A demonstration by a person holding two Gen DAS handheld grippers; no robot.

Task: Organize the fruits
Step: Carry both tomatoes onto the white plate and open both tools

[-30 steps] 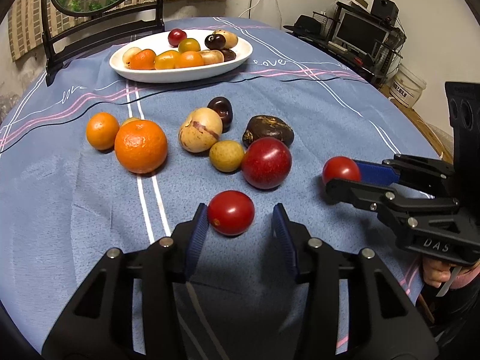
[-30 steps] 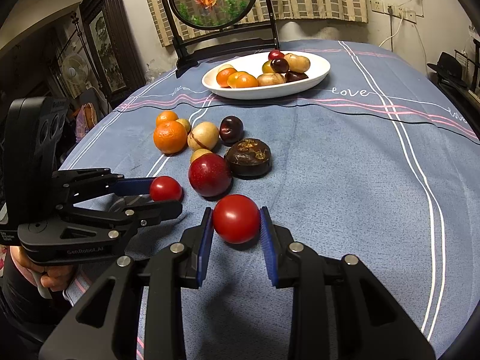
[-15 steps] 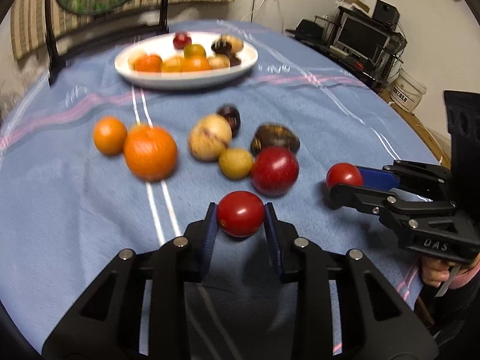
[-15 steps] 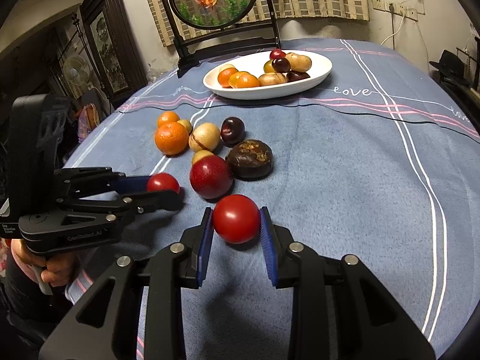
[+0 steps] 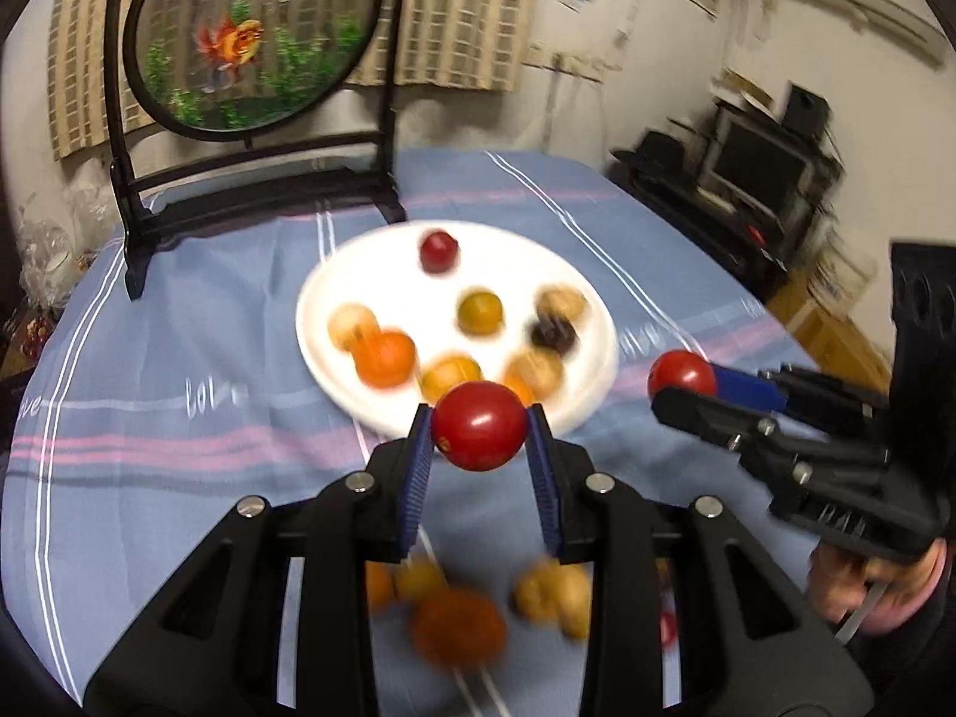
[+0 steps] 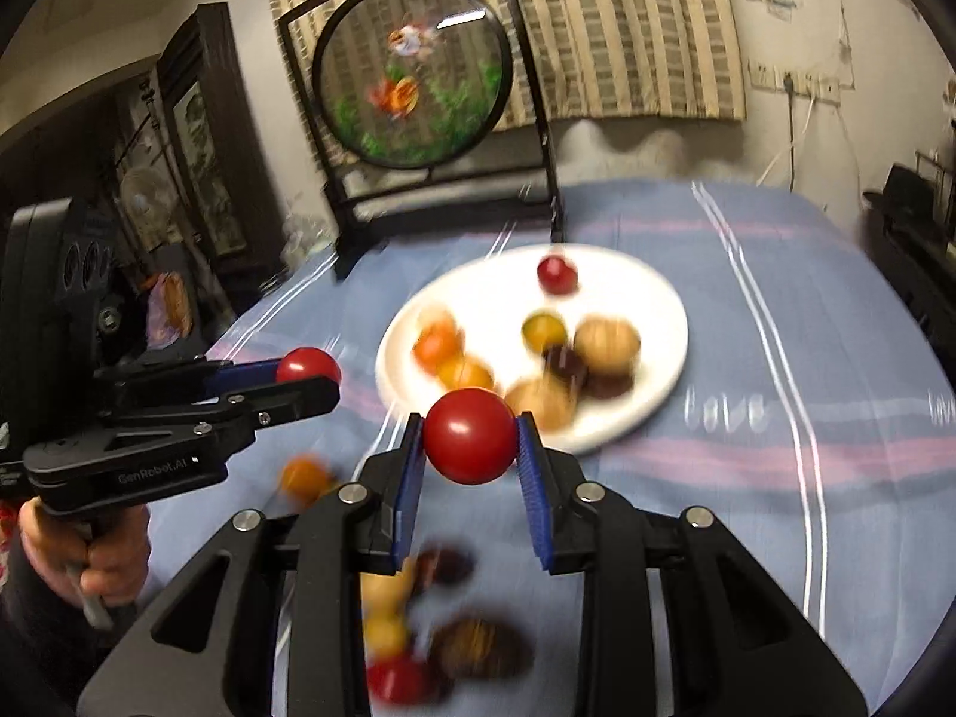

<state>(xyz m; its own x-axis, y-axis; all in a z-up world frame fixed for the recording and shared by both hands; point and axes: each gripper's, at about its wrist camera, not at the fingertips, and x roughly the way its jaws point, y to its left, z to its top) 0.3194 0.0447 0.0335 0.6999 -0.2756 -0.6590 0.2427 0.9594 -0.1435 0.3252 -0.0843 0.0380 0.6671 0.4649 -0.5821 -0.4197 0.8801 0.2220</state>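
Left wrist view: left hand-held gripper pinching a red tomato between blue pads, narrowly parted to the fruit's width, carried clear of the blue-clothed desk just short of the near rim of the white plate, likely so the tomato can join the fruit gathered there. Right of the plate, right hand-held gripper clamped on a second red tomato, level with the first. Loose fruit blurred on the cloth nearer than the plate, not yet sorted. Right wrist view: right hand-held gripper gripping its tomato at the plate's near edge, pads pressed on both sides; left hand-held gripper left of the plate, closed on its tomato. Paired carry apparently to deliver two fruits at once.
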